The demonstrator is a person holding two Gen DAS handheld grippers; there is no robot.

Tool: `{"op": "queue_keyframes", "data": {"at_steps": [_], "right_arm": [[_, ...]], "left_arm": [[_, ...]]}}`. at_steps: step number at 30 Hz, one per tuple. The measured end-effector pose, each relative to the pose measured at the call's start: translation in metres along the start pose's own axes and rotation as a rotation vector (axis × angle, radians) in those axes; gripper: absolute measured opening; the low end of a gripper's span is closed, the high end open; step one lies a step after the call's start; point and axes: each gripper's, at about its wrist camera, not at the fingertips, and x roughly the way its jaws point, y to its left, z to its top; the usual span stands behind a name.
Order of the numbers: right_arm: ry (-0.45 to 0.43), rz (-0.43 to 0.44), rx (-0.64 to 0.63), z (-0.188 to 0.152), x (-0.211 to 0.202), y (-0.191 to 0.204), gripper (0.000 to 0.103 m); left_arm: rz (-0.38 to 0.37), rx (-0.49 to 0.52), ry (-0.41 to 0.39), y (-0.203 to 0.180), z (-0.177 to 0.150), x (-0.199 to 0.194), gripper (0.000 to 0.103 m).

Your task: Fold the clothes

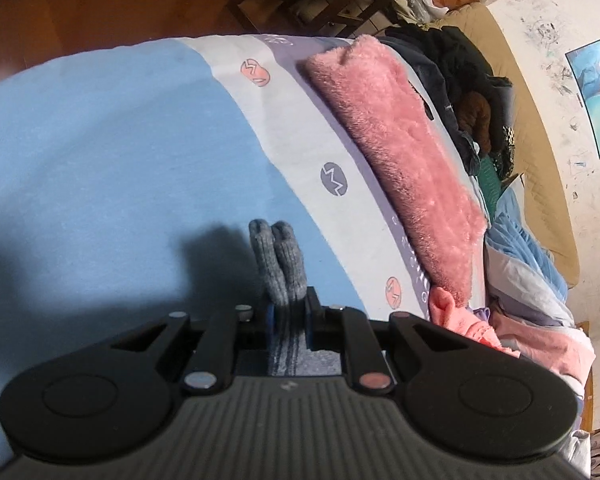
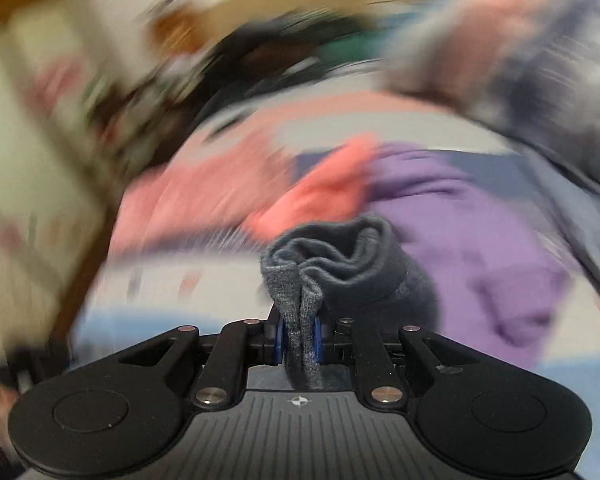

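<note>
The left gripper [image 1: 290,312] is pinching the toe ends of grey socks [image 1: 278,264] between nearly closed fingers above the blue bedsheet [image 1: 100,140]. The right gripper [image 2: 299,340] is clamping their cuffs. A folded pink blanket [image 1: 400,160] is lying done; a jumbled clothes pile [image 1: 472,96] is waiting.

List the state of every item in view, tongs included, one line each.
Left tongs: shut on grey socks.
Right tongs: shut on grey socks.
Grey socks: pinched at both ends, toes sticking out of the left tongs.
Pink fleece: folded, lying flat on the bedsheet.
Bedsheet: spread smooth.
Dark clothes pile: heaped, unfolded.
Purple garment: crumpled, unfolded.
</note>
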Motion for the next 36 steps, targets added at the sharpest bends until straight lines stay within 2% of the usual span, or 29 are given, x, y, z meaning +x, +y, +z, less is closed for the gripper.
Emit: {"op": "queue_keyframes", "data": {"at_steps": [3,6,8,11,15,18,19,23,24,25,26,27,28,30,33,35,36], "right_arm": [[0.167,0.007,-0.243,-0.029,0.061,0.051,0.015],[0.286,0.015,-0.425,-0.059,0.096,0.077,0.017],[0.278,0.0,-0.488,-0.067,0.094,0.085,0.02],[0.224,-0.011,-0.49,-0.062,0.075,0.086,0.03],[0.069,0.003,-0.503,-0.054,0.031,0.083,0.042],[-0.019,-0.03,-0.467,-0.044,0.011,0.07,0.059],[-0.019,-0.051,-0.453,-0.041,0.013,0.063,0.062],[0.043,-0.141,-0.363,-0.025,0.056,0.033,0.056],[0.095,-0.114,-0.333,-0.023,0.072,0.028,0.056],[0.163,-0.069,-0.304,-0.023,0.09,0.024,0.065],[0.231,-0.025,-0.274,-0.023,0.108,0.021,0.08],[0.299,0.02,-0.244,-0.022,0.126,0.017,0.091],[0.321,0.038,-0.269,-0.025,0.135,0.02,0.103],[0.328,0.048,-0.322,-0.029,0.143,0.028,0.103],[0.313,0.051,-0.293,-0.023,0.133,0.028,0.1],[0.267,0.051,-0.273,-0.022,0.113,0.023,0.081],[0.243,0.05,-0.263,-0.022,0.101,0.02,0.079]], "left_arm": [[-0.008,-0.015,-0.003,-0.003,0.003,0.005,0.014],[-0.012,-0.006,0.0,-0.003,0.004,0.006,0.014],[-0.017,0.013,0.002,-0.004,0.004,0.008,0.014],[-0.026,0.026,0.002,-0.007,0.005,0.009,0.014],[-0.037,0.029,0.004,-0.009,0.003,0.007,0.014],[-0.04,0.042,0.009,-0.011,0.002,0.004,0.014],[-0.04,0.044,0.01,-0.011,0.002,0.004,0.014],[-0.04,0.055,0.014,-0.012,0.001,0.001,0.014],[-0.041,0.059,0.015,-0.013,0.0,0.001,0.014],[-0.041,0.066,0.017,-0.014,0.0,0.0,0.014],[-0.04,0.074,0.02,-0.015,-0.001,0.0,0.014],[-0.038,0.078,0.023,-0.016,-0.002,0.0,0.016],[-0.036,0.082,0.025,-0.017,-0.003,0.0,0.016],[-0.029,0.09,0.026,-0.02,-0.005,-0.001,0.016],[-0.033,0.125,0.011,-0.029,-0.008,-0.007,0.016],[-0.039,0.167,0.005,-0.041,-0.011,-0.013,0.016],[-0.051,0.211,0.002,-0.051,-0.014,-0.017,0.016]]}}
